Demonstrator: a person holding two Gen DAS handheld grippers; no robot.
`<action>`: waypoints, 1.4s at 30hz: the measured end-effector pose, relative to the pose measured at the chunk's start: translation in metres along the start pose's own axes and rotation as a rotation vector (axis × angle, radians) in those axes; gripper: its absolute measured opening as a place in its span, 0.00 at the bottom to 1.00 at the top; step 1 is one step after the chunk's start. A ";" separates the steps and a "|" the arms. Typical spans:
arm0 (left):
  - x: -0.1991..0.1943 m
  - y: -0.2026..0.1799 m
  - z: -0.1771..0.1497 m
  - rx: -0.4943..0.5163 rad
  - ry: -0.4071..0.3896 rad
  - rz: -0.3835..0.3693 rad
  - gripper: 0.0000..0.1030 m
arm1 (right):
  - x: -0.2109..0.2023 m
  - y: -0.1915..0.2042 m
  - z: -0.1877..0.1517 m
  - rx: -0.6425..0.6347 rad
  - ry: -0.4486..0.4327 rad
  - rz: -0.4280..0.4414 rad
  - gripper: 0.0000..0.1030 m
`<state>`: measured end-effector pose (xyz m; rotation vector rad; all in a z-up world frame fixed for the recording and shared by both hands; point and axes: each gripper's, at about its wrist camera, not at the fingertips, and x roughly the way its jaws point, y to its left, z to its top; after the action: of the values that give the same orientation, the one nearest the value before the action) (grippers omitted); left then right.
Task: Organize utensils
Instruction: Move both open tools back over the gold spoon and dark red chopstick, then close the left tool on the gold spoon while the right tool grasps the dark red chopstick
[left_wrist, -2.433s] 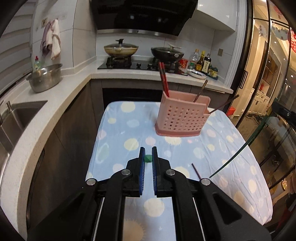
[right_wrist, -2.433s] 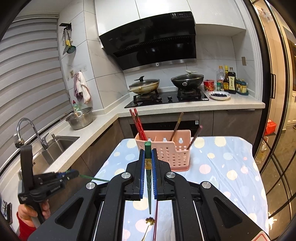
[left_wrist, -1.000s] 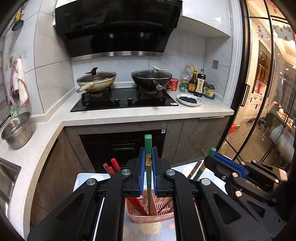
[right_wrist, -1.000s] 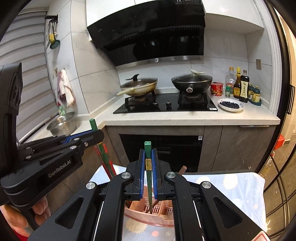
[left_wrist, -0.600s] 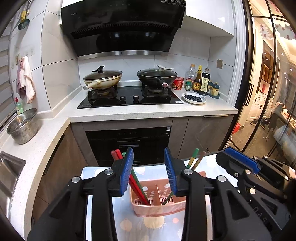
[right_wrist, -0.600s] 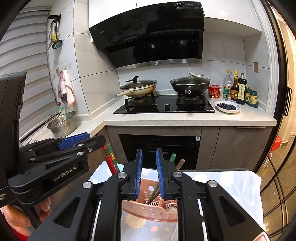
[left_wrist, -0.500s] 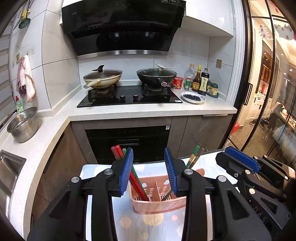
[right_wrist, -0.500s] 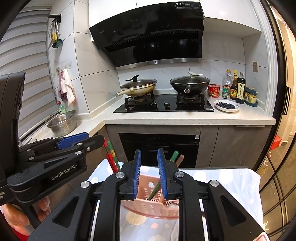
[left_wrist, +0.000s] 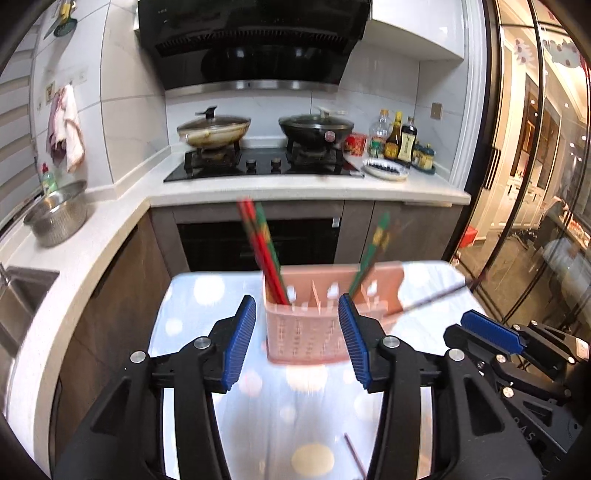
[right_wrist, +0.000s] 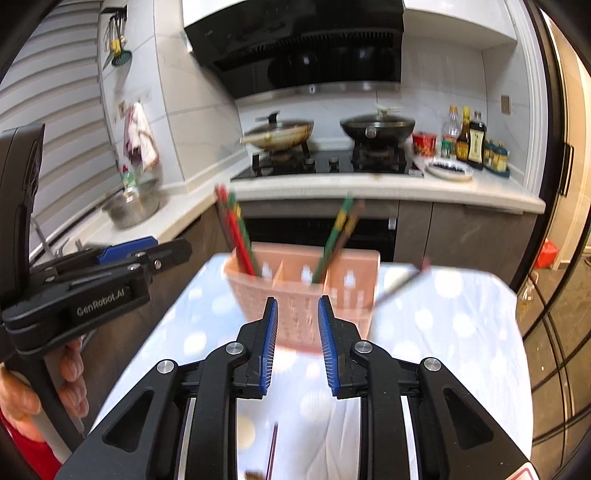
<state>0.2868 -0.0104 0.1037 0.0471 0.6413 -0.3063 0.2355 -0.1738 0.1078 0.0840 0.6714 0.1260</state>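
Both green chopsticks had left the grippers since a second earlier and stood in the pink utensil caddy (left_wrist: 314, 325). The left gripper (left_wrist: 297, 345) and right gripper (right_wrist: 295, 343), jaws just opened and empty, hung before it. Left to right: red-and-green chopsticks (left_wrist: 264, 254) leaned up-left, a green chopstick (left_wrist: 371, 254) up-right.

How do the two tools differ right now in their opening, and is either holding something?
The left tool stands wide open, while the right tool is open only narrowly. Both have just been opening, and both are empty: nothing lies between their pads. Each looks toward the pink utensil basket, where the green chopsticks now stand.
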 end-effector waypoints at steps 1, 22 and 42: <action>0.001 0.000 -0.008 -0.002 0.011 0.004 0.43 | -0.002 0.000 -0.009 -0.002 0.010 -0.004 0.22; -0.020 -0.012 -0.202 -0.051 0.278 0.053 0.43 | -0.049 0.015 -0.213 0.014 0.266 -0.001 0.22; -0.041 -0.024 -0.259 -0.050 0.374 0.014 0.43 | -0.041 0.039 -0.265 -0.030 0.328 0.038 0.11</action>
<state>0.0985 0.0133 -0.0785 0.0614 1.0187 -0.2699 0.0345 -0.1310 -0.0685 0.0478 0.9958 0.1885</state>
